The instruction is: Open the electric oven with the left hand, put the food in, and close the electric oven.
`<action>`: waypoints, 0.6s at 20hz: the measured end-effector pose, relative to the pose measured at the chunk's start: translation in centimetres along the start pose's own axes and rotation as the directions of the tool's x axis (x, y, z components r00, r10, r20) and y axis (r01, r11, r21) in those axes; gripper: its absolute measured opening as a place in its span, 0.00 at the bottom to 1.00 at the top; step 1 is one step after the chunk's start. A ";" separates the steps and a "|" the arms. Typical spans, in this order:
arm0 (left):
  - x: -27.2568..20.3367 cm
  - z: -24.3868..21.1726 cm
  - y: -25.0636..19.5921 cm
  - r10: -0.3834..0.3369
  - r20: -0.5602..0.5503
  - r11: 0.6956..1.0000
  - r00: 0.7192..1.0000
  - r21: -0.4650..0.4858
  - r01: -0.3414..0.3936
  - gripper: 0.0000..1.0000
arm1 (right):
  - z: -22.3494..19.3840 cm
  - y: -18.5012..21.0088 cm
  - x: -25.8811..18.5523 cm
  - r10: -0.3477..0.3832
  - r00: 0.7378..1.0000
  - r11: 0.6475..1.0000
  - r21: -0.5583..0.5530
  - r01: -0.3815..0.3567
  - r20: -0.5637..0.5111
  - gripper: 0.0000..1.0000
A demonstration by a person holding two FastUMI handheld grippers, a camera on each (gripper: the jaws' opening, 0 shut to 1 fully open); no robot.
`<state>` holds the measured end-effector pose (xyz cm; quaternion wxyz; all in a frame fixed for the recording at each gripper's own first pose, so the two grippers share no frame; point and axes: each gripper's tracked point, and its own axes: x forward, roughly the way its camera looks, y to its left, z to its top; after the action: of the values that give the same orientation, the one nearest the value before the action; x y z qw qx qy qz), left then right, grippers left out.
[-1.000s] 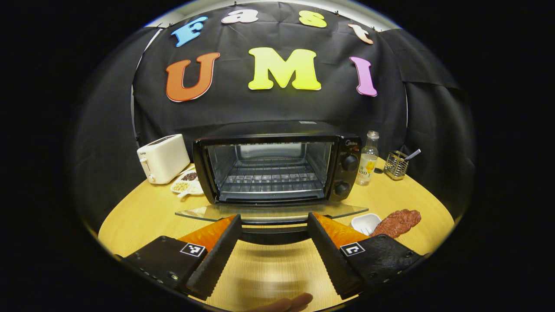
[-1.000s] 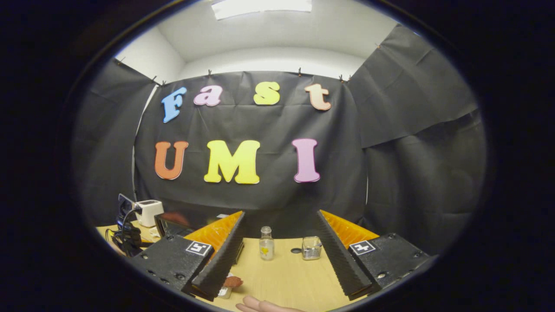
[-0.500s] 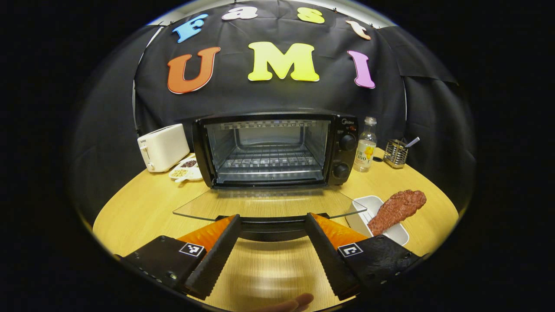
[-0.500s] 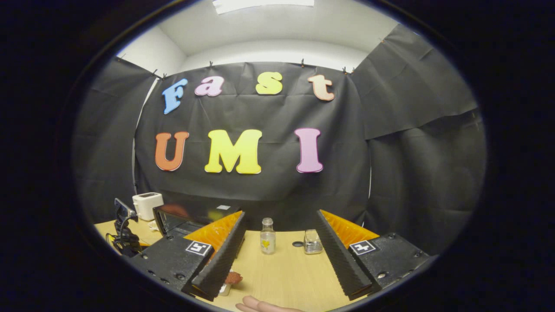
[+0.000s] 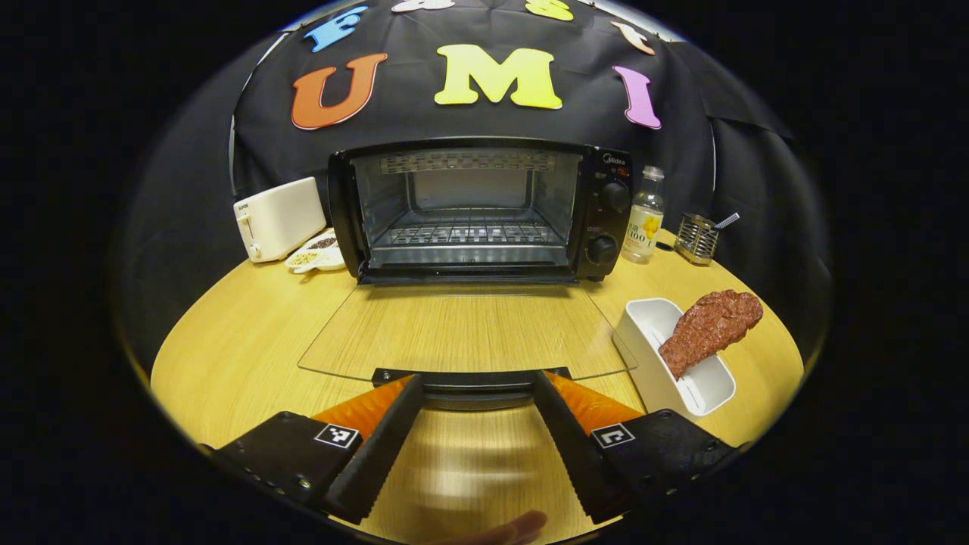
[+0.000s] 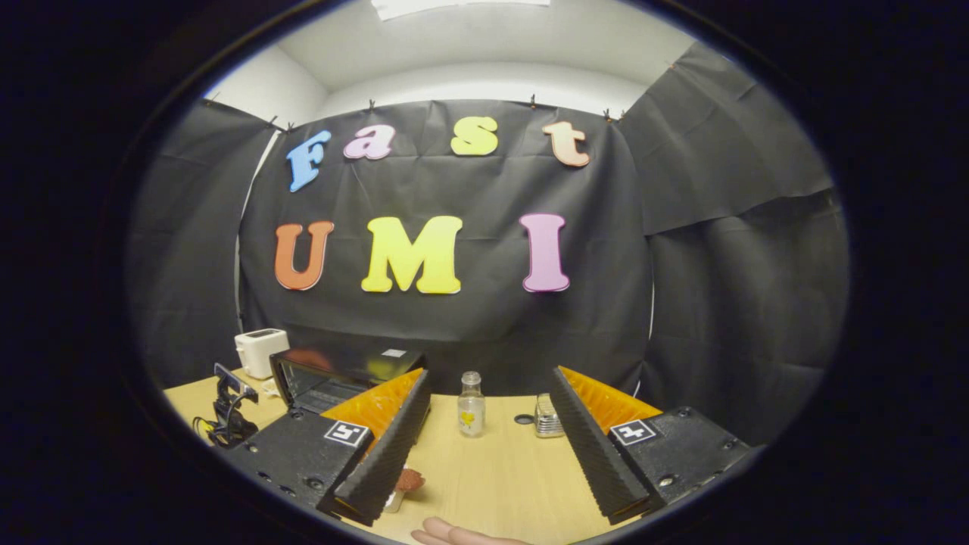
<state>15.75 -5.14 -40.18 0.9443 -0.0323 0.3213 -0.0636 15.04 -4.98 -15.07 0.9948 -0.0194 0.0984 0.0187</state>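
The left gripper [image 5: 475, 393] sits at the front edge of the oven's glass door [image 5: 465, 331], its fingers spread wide to either side of the door handle [image 5: 471, 383] and not pressing on it, so it holds nothing. The door lies flat and fully down over the table [image 5: 242, 341], which leaves the electric oven [image 5: 477, 208] open with its wire rack [image 5: 469, 235] exposed and ready for loading. The food [image 5: 710, 325], a brown piece of meat, rests propped on a white tray [image 5: 651, 333] just right of the door, within easy reach. The right gripper [image 6: 488, 446] hangs above the table, jaws wide apart and empty, aimed past a bottle [image 6: 471, 405]; it is probably the one to fetch the food.
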 end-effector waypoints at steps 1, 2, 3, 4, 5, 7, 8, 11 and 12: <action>-0.4 0.3 0.0 -0.002 0.002 1.000 1.000 -0.012 0.002 0.95 | -0.4 0.1 0.1 0.004 1.000 1.000 -0.002 -0.004 -0.014 1.00; -1.0 1.1 0.1 -0.002 0.016 1.000 1.000 -0.027 0.003 0.94 | -0.7 0.3 0.2 0.012 1.000 1.000 -0.002 -0.012 -0.028 0.96; -1.6 2.2 0.4 0.003 0.039 0.999 0.999 -0.040 -0.001 0.94 | -1.0 0.8 0.3 0.028 0.999 1.000 -0.002 -0.028 -0.043 0.96; -2.5 3.1 0.6 0.002 0.063 0.999 0.998 -0.049 0.001 0.94 | -1.4 1.1 0.5 0.044 0.997 0.999 -0.003 -0.044 -0.061 1.00; -3.3 4.2 0.7 0.004 0.089 0.998 0.996 -0.057 0.001 0.94 | -2.0 1.5 0.7 0.059 0.995 0.998 -0.005 -0.060 -0.081 1.00; -5.2 6.8 1.3 0.014 0.148 0.998 0.989 -0.065 -0.004 0.94 | -3.5 2.0 1.4 0.091 0.987 0.996 -0.007 -0.092 -0.136 1.00; -6.4 8.1 1.6 0.018 0.185 0.998 0.983 -0.065 -0.006 0.94 | -4.3 2.5 1.7 0.114 0.978 0.993 0.005 -0.114 -0.175 1.00; -10.1 12.1 1.8 0.026 0.300 0.998 0.954 -0.061 -0.008 0.93 | -7.2 4.7 2.7 0.211 0.935 0.977 0.078 -0.197 -0.286 1.00; -11.4 13.2 1.9 0.032 0.337 0.998 0.941 -0.056 -0.013 0.93 | -8.4 5.5 3.2 0.243 0.913 0.970 0.103 -0.221 -0.329 1.00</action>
<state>15.07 -1.35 -23.03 0.9848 -0.0642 0.1569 -0.0378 16.29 0.21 -24.15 0.9537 0.0210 0.2705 0.1297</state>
